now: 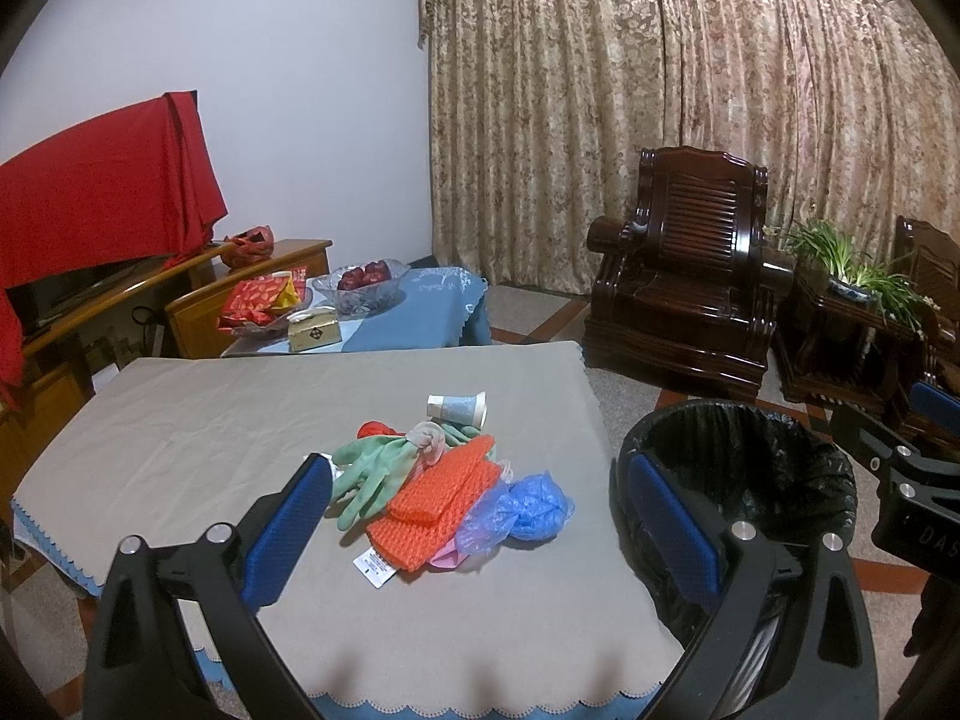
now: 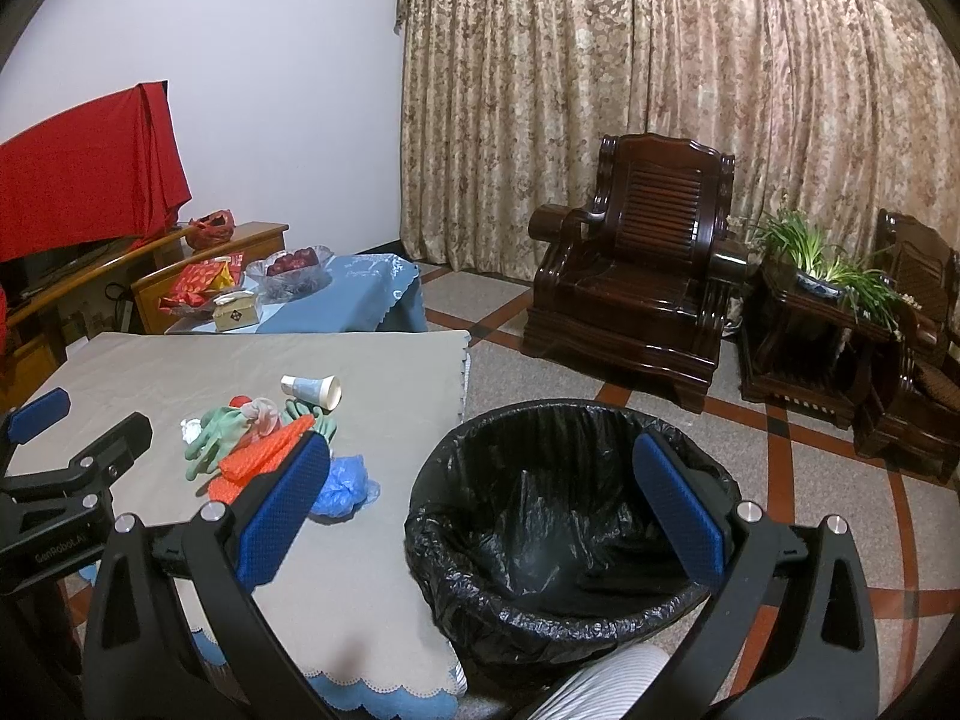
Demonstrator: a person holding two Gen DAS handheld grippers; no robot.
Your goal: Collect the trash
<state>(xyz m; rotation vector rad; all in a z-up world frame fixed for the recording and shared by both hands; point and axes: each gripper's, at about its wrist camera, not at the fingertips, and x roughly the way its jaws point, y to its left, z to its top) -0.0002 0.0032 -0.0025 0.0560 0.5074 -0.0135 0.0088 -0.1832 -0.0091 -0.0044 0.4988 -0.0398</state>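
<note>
Now left gripper [image 1: 480,522] wide open, empty; right gripper [image 2: 483,501] likewise, above bin [image 2: 474,594].

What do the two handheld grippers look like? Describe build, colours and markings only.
Both the left gripper and the right gripper have matte black angular frames with silver round bolts. Each finger carries a blue textured pad. The left gripper's body bears pale "GenRobot.AI" lettering. No cables show.

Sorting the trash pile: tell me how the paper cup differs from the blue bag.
The paper cup is rigid and lies on its side at the pile's far edge; the blue bag is soft, crumpled into a ball, at the near edge. The cup is pale with a print; the bag is plain translucent blue. Both rest on the table, ungrasped.
</note>
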